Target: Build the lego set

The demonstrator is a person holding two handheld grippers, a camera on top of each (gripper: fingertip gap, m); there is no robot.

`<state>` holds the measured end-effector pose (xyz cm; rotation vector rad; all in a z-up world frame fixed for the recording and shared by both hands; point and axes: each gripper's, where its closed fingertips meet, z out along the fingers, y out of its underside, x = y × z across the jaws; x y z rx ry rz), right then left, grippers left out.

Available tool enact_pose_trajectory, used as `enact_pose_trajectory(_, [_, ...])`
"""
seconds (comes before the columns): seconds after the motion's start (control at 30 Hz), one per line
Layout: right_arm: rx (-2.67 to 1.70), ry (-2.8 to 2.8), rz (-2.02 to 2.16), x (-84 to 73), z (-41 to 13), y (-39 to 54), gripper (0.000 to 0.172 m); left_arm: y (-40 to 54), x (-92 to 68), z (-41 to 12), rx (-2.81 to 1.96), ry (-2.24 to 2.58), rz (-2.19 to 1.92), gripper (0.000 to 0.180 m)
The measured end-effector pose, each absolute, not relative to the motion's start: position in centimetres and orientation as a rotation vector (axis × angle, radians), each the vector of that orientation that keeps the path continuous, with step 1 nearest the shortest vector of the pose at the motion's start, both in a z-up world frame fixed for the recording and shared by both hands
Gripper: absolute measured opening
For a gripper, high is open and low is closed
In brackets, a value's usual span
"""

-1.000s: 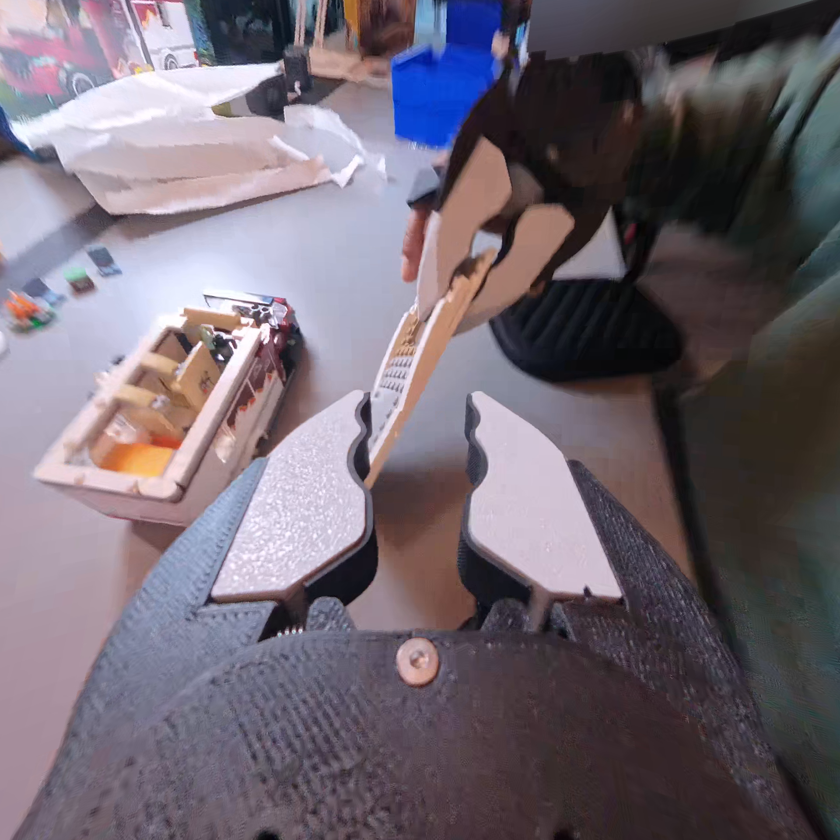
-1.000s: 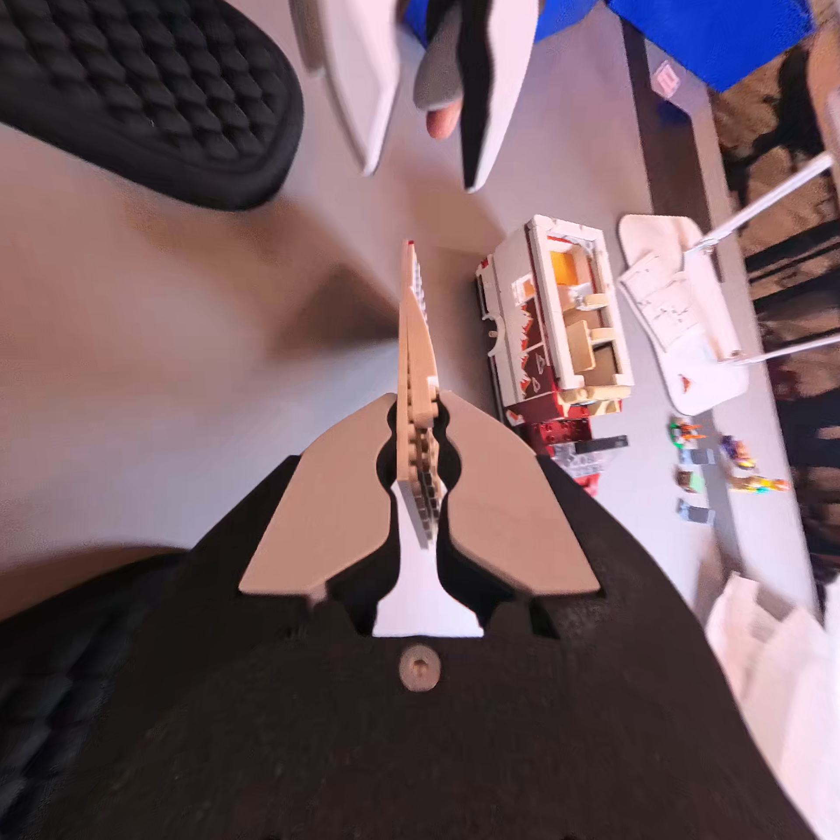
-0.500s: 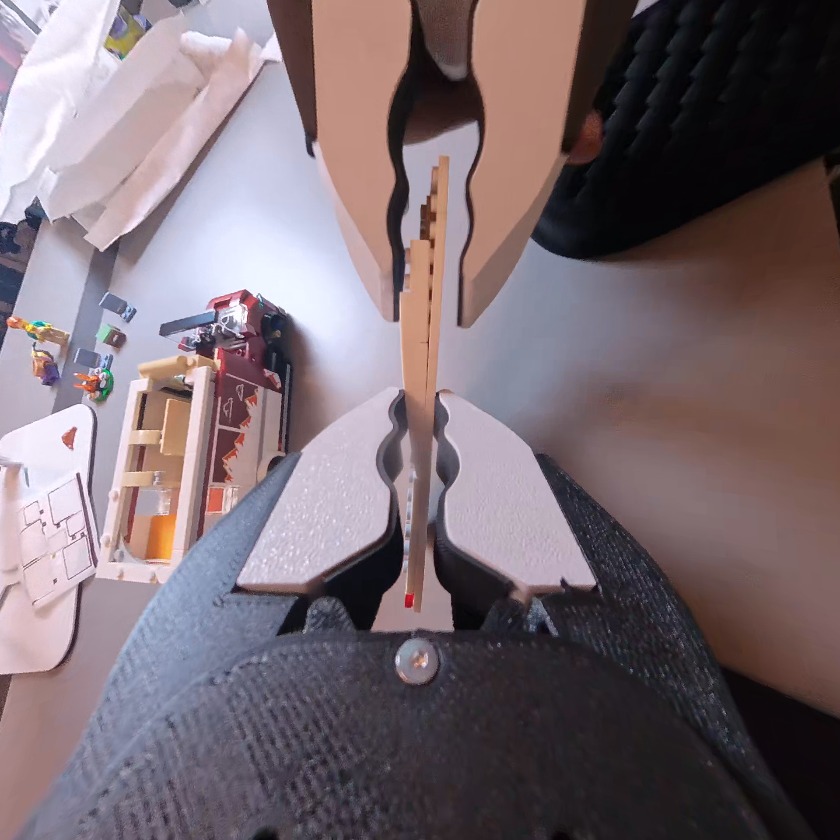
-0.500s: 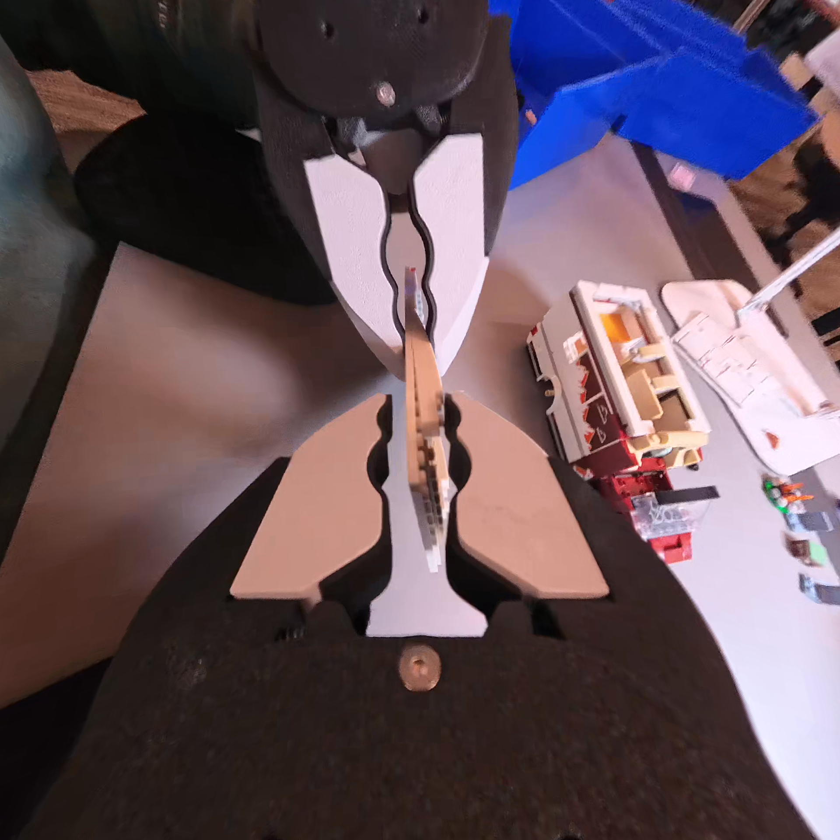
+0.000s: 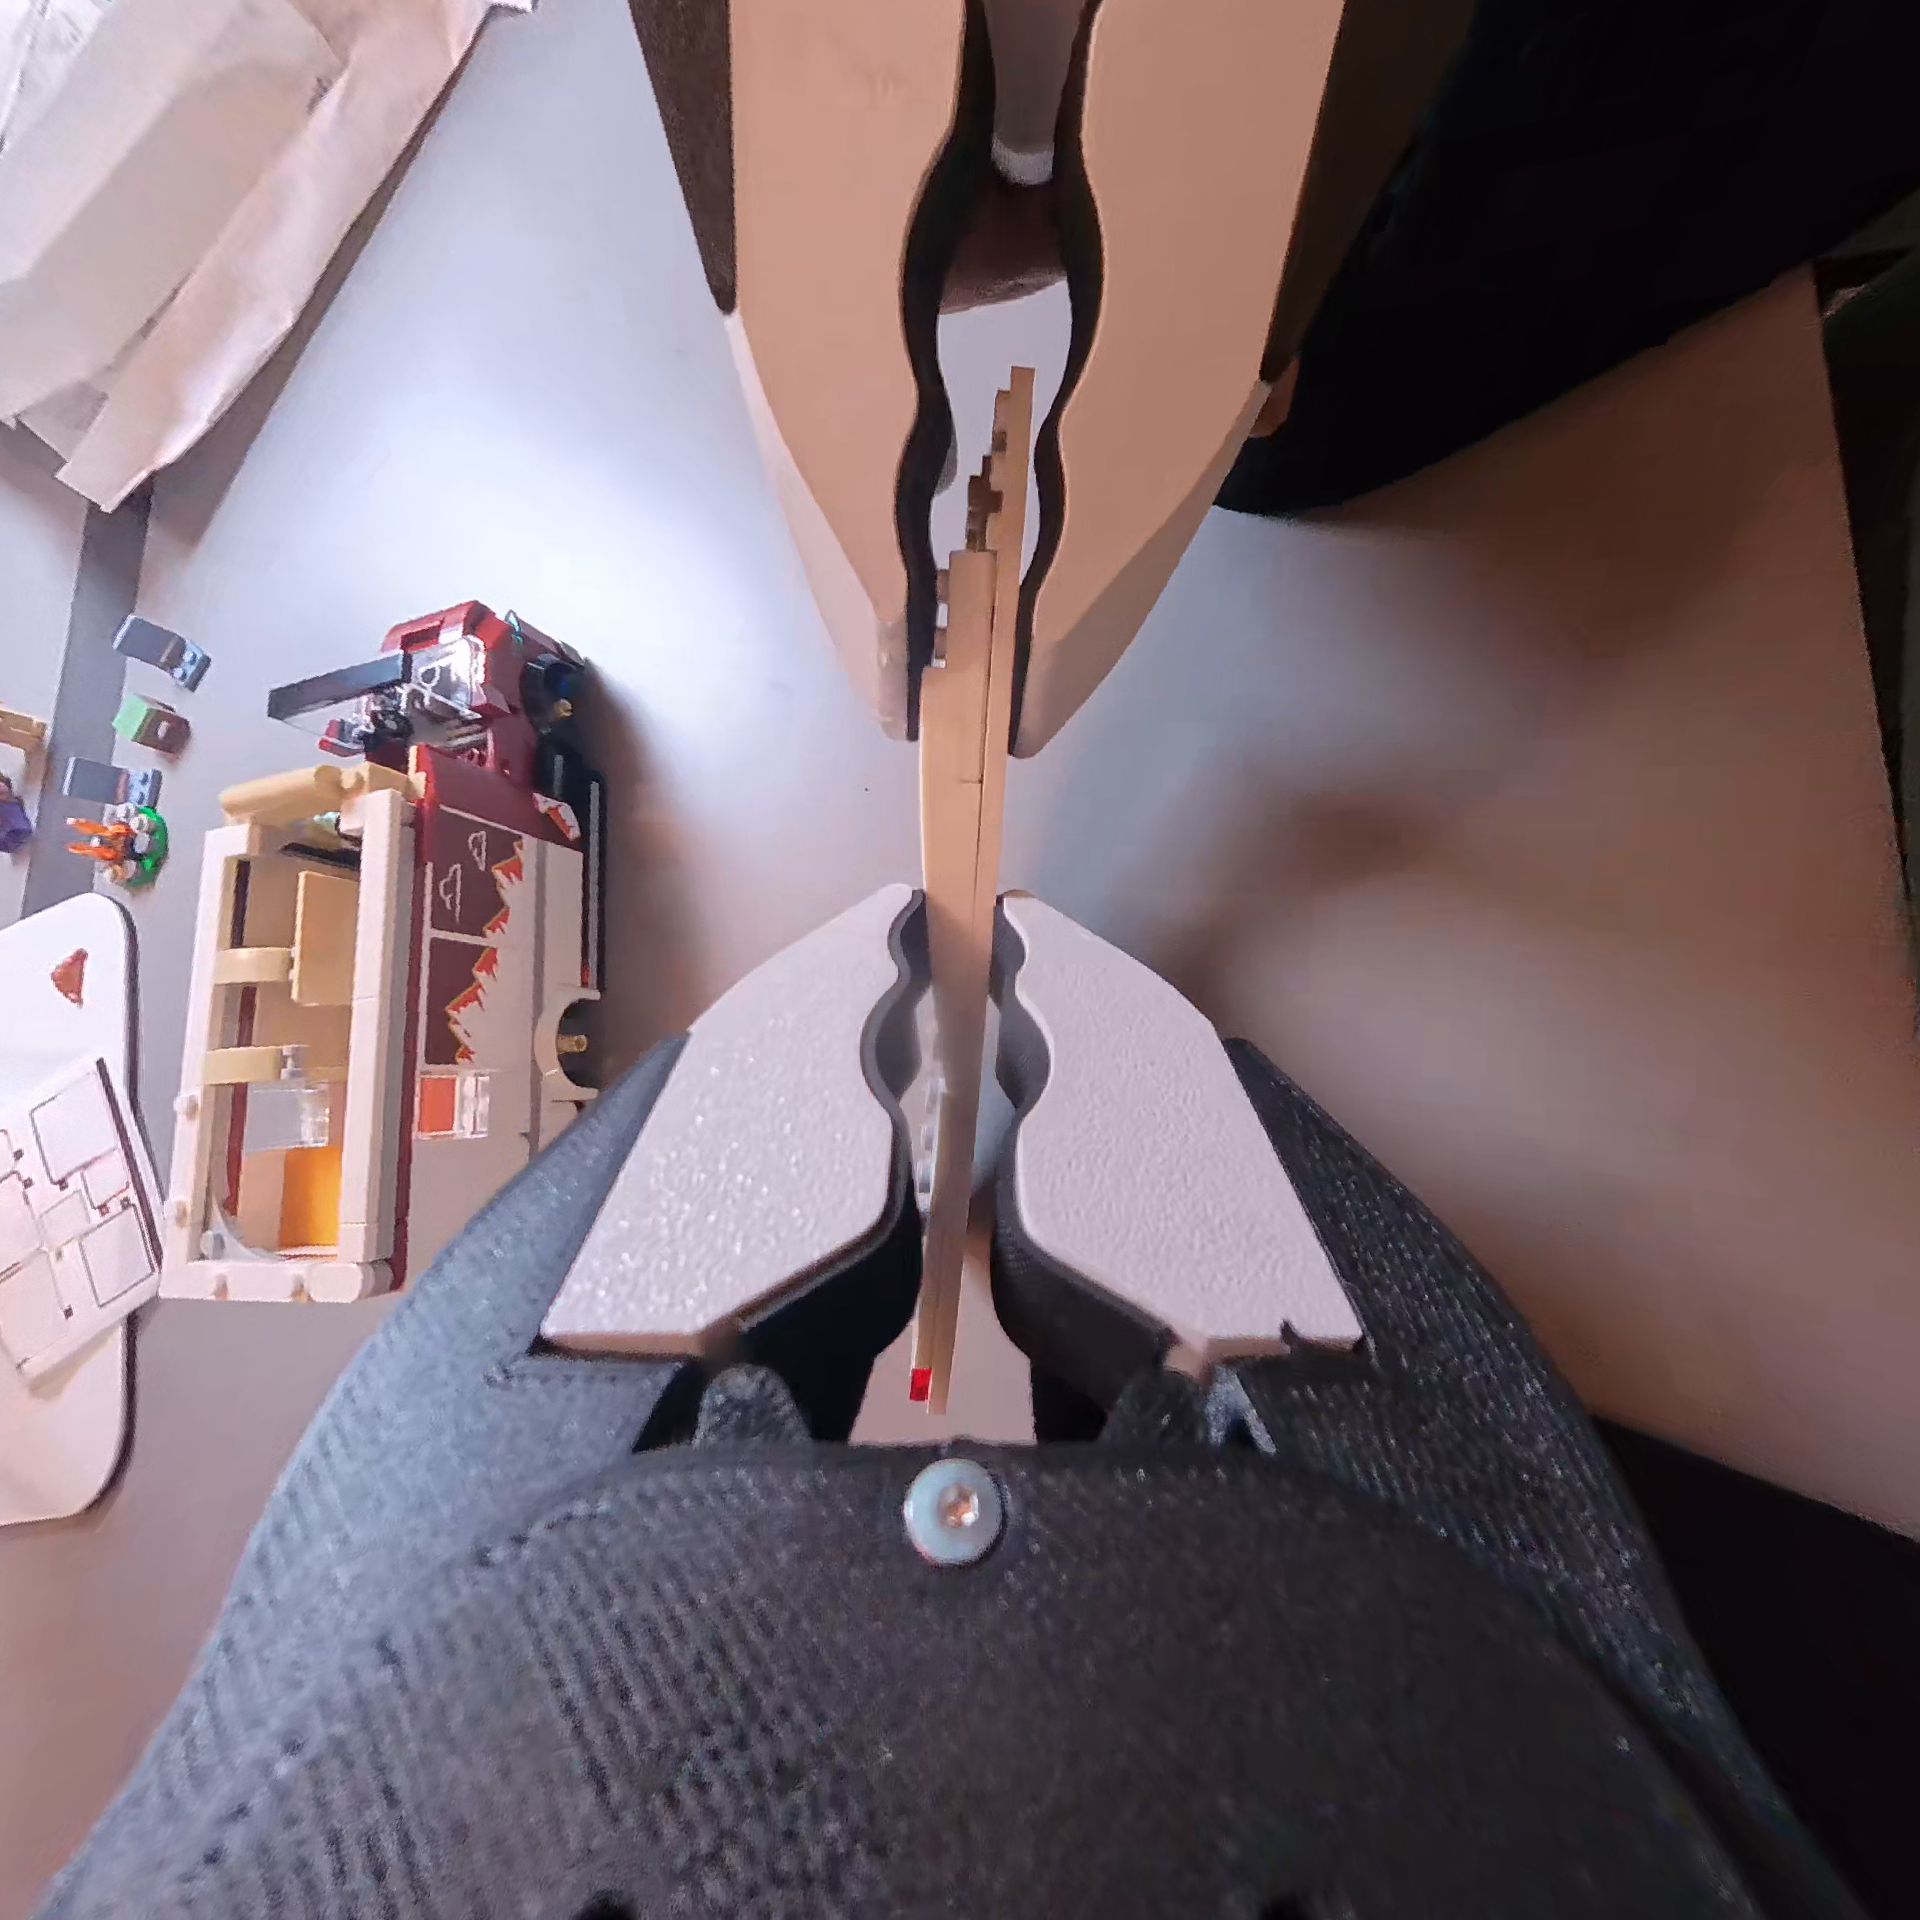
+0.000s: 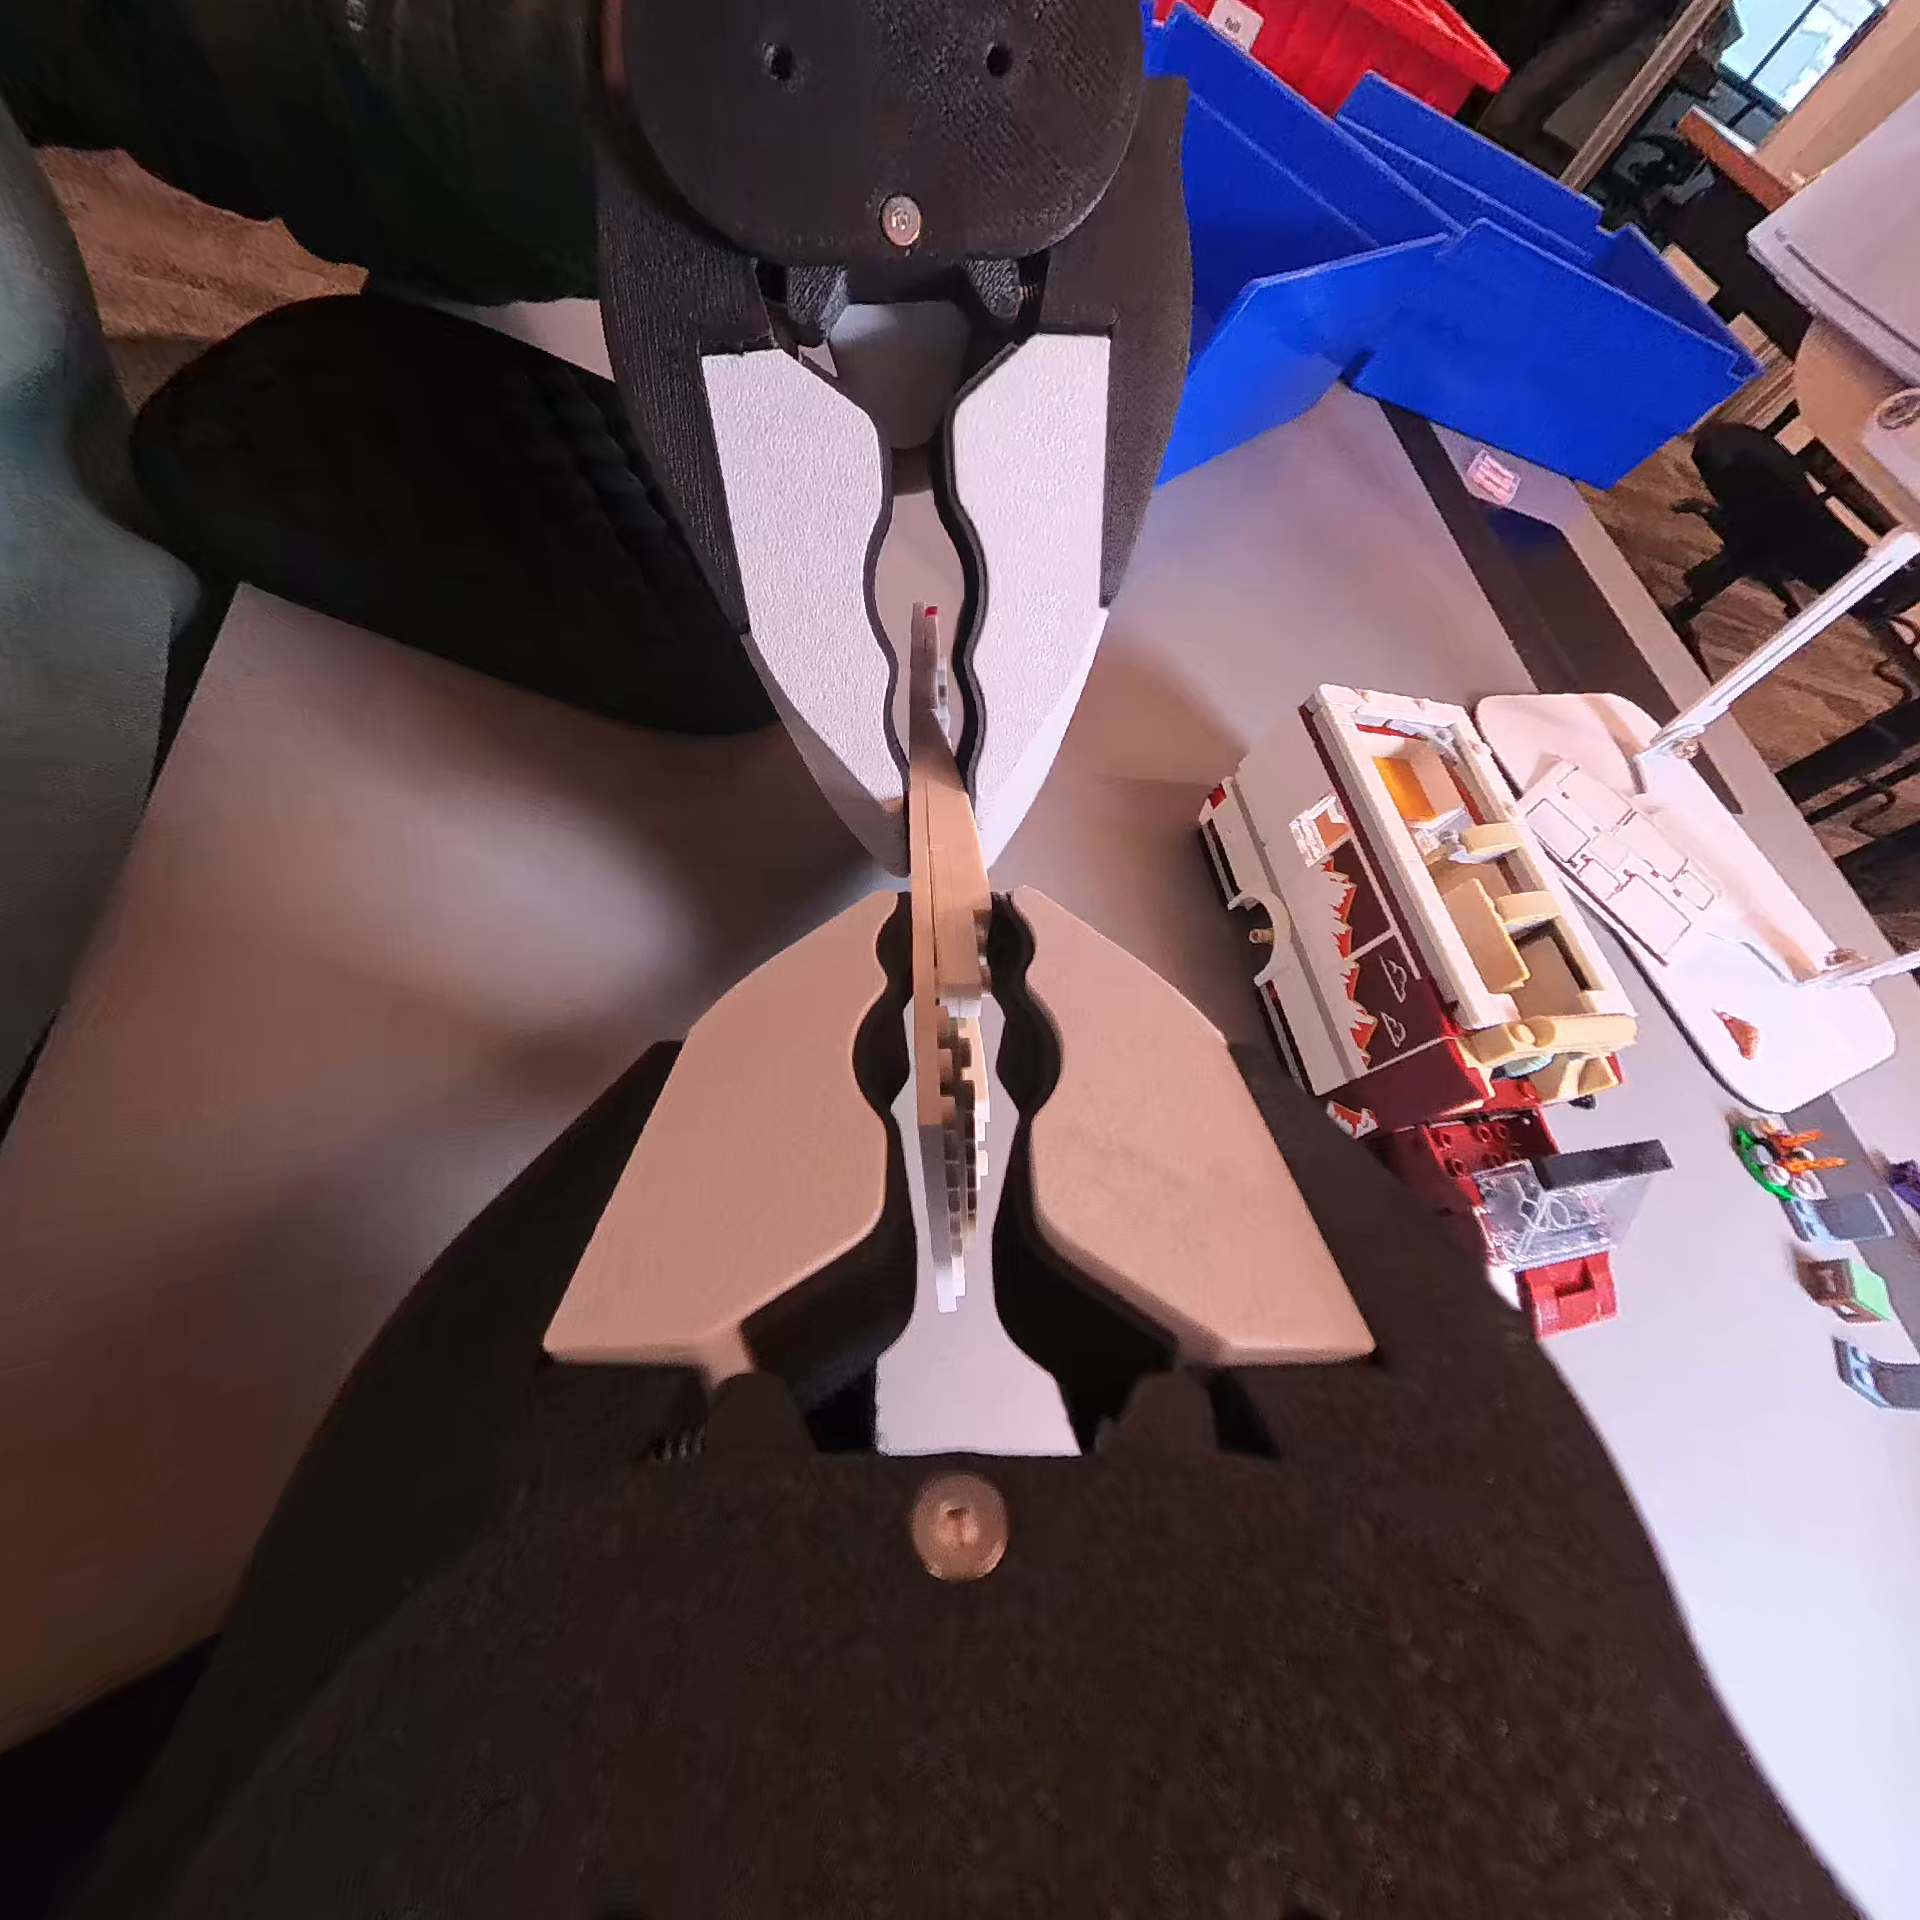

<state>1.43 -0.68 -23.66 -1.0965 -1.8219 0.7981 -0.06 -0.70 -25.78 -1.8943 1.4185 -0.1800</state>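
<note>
The surface I worked over was a smooth grey table. On it lay a roofless brick-built camper van in white and dark red, a white lamp base just beside it, several small loose brick pieces, and crumpled white paper at the far corner. Blue bins stood at the table's far end, with a red one behind them. A black cushion lay at the near edge, and brown carpet and furniture showed beyond.

I saw the tan brick plate held edge-on in the air above the table, between the two tongs, which faced each other. The left gripper was nearly closed, its pads pressed on one end of the plate. The right gripper was likewise nearly closed on the other end, tips touching both faces.

A second earlier, the left gripper had stood wide apart beside the plate, which only the right one held; half a second earlier the left had already clamped on, and the right had stood a little wider than it did now.
</note>
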Motion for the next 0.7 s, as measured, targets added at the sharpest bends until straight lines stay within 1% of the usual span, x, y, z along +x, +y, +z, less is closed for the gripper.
enact_pose_trajectory(0.13, [-1.120, -1.797, 0.815, 1.3, -23.8, -0.7, 0.013, -0.5, -0.1, -25.4, -1.793, 1.421, -0.075, 0.015])
enact_pose_trajectory(0.3, [-1.087, -1.791, 0.773, 1.4, -24.3, -1.1, 0.014, -0.8, 0.3, -25.7, -1.758, 1.406, -0.075, 0.012])
enact_pose_trajectory(0.33, [-1.076, -1.784, 0.751, 1.4, -24.3, -1.1, 0.016, -0.9, 0.4, -25.8, -1.754, 1.403, -0.070, 0.012])
enact_pose_trajectory(0.37, [-1.049, -1.773, 0.737, 1.5, -24.1, -1.2, 0.024, -0.9, 0.2, -26.0, -1.747, 1.416, -0.034, 0.012])
enact_pose_trajectory(0.4, [-1.019, -1.771, 0.734, 1.6, -23.8, -1.5, 0.025, -1.1, 0.3, -26.1, -1.735, 1.426, -0.011, 0.012])
enact_pose_trajectory(0.43, [-0.999, -1.786, 0.736, 1.8, -23.8, -1.8, 0.022, -1.4, 0.5, -26.2, -1.744, 1.426, -0.038, 0.012])
enact_pose_trajectory(0.47, [-0.988, -1.794, 0.739, 1.9, -23.9, -2.2, 0.012, -1.4, 0.6, -26.1, -1.747, 1.416, -0.045, 0.012])
enact_pose_trajectory(0.5, [-0.976, -1.791, 0.732, 1.9, -23.9, -2.3, 0.011, -1.4, 0.6, -26.1, -1.749, 1.421, -0.050, 0.012])
enact_pose_trajectory(0.53, [-0.971, -1.810, 0.746, 1.9, -24.1, -2.7, 0.000, -1.3, 0.6, -26.1, -1.755, 1.415, -0.060, 0.012])
enact_pose_trajectory(0.7, [-1.004, -1.785, 0.737, 1.6, -24.1, -2.4, 0.000, -1.2, 0.5, -26.3, -1.787, 1.425, -0.077, 0.012])
